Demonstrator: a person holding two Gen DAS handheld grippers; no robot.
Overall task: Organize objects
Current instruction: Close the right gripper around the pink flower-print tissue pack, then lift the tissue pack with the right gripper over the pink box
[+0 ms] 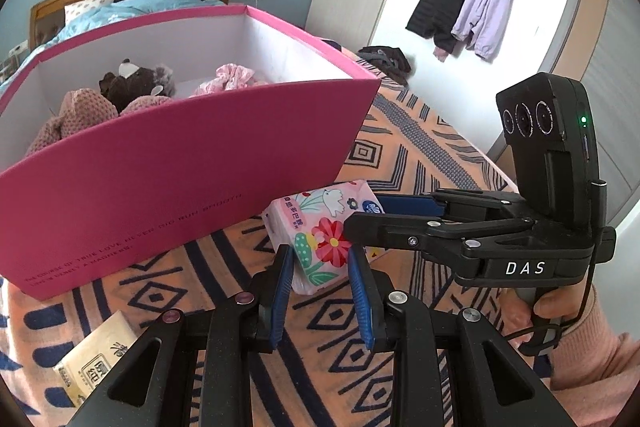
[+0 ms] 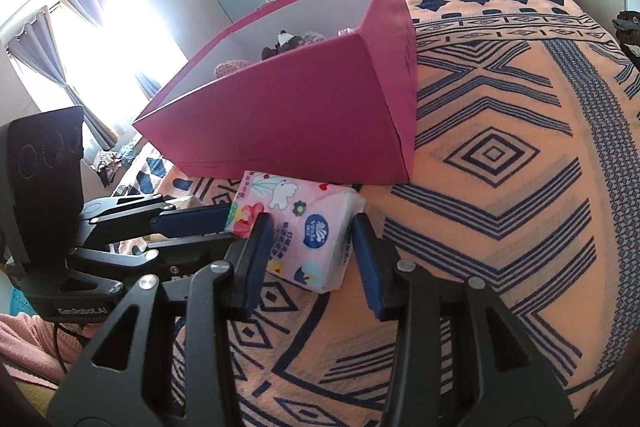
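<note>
Two plush toys [image 1: 120, 87], pink cloth [image 1: 234, 77], inside open pink box [image 1: 180, 163]

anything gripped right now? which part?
Yes: the tissue pack. Left gripper pinches one end across its width; right gripper clamps the other end. It lies on the blanket by the pink box.

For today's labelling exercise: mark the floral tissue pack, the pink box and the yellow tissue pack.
floral tissue pack [image 1: 320, 243], left wrist view, flower print.
pink box [image 2: 288, 123], right wrist view, front wall.
yellow tissue pack [image 1: 96, 359], left wrist view, top face.
</note>
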